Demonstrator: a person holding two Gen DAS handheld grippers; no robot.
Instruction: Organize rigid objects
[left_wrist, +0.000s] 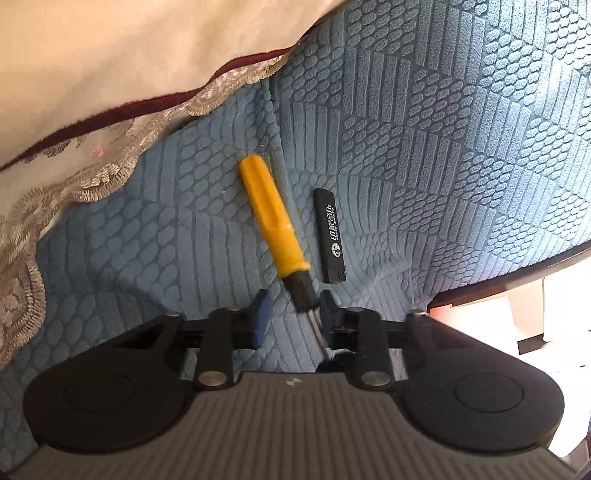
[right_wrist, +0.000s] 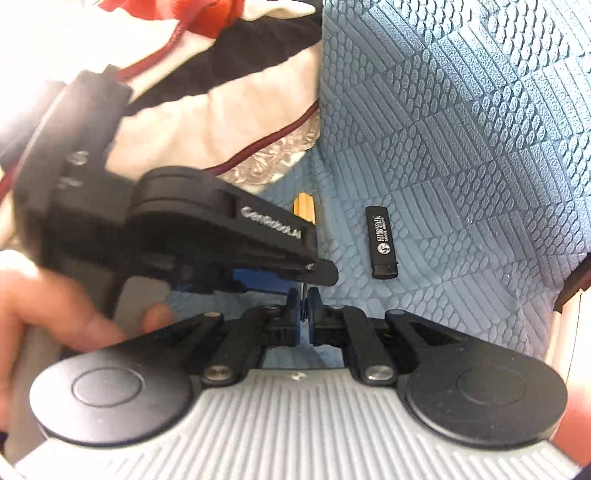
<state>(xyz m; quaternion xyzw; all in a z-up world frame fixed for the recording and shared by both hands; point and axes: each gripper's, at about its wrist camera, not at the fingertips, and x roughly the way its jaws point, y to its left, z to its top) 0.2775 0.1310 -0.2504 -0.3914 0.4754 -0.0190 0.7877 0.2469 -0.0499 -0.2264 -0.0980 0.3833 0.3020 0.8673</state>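
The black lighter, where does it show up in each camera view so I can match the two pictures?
Left wrist view: the black lighter lies right of centre on the blue textured cushion, just right of the yellow-handled screwdriver.
Right wrist view: the lighter lies right of centre, beyond the right gripper.
Shared landmark: the screwdriver's yellow handle, left of the lighter in both.

A screwdriver (left_wrist: 272, 221) with a yellow fluted handle and a black collar is lying on the blue quilted fabric, its handle pointing away and its thin metal shaft running down toward the camera – in the right wrist view only a sliver of the yellow handle (right_wrist: 304, 210) is showing. Just beside it on the right, apart from it, a black lighter (left_wrist: 330, 236) with white printed lettering is lying flat and roughly parallel – its metal-capped end is facing the camera, and it is showing clearly in the other view (right_wrist: 382, 242) too
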